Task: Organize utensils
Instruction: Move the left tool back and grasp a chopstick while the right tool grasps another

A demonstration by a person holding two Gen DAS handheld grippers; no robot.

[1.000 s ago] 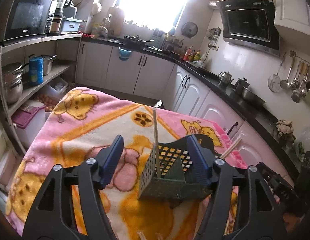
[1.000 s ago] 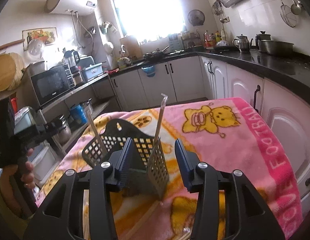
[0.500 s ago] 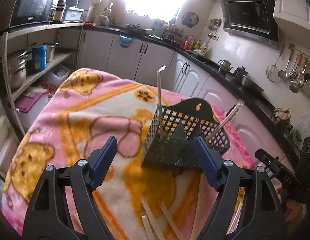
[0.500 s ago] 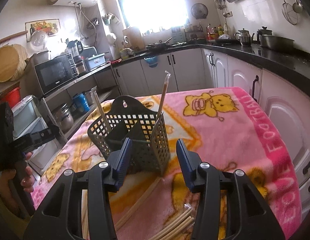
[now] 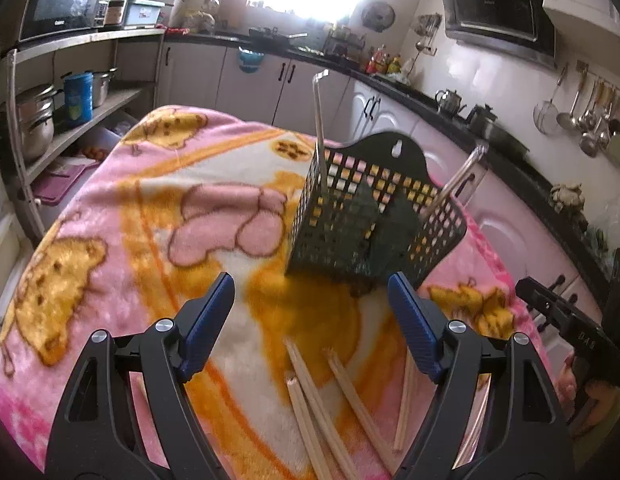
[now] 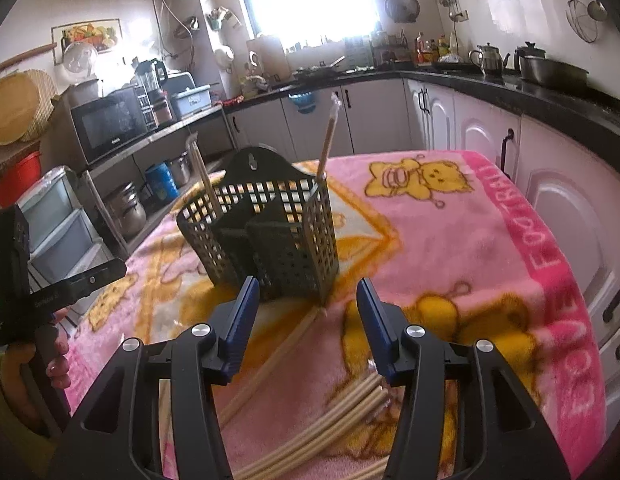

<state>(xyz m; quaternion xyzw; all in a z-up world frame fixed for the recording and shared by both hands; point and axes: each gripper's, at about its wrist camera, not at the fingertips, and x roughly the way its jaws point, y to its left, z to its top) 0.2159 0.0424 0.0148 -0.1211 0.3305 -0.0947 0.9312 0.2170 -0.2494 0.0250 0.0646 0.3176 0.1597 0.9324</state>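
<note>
A dark mesh utensil holder (image 5: 374,216) stands upright on the pink blanket (image 5: 150,208); it also shows in the right wrist view (image 6: 266,232). One chopstick (image 5: 319,120) stands in its left compartment and another (image 5: 456,184) leans in its right one. Several loose chopsticks (image 5: 322,408) lie on the blanket in front of it, also in the right wrist view (image 6: 310,420). My left gripper (image 5: 310,320) is open and empty, just short of the holder. My right gripper (image 6: 308,320) is open and empty, above the loose chopsticks.
The blanket (image 6: 470,240) covers a table with edges close on all sides. A shelf with pots (image 5: 34,116) and a microwave (image 5: 66,0) stands to the left. White cabinets under a dark counter (image 5: 490,136) run behind and to the right.
Both grippers have pulled back and away from the holder, which now stands free. The loose chopsticks have come into view below them.
</note>
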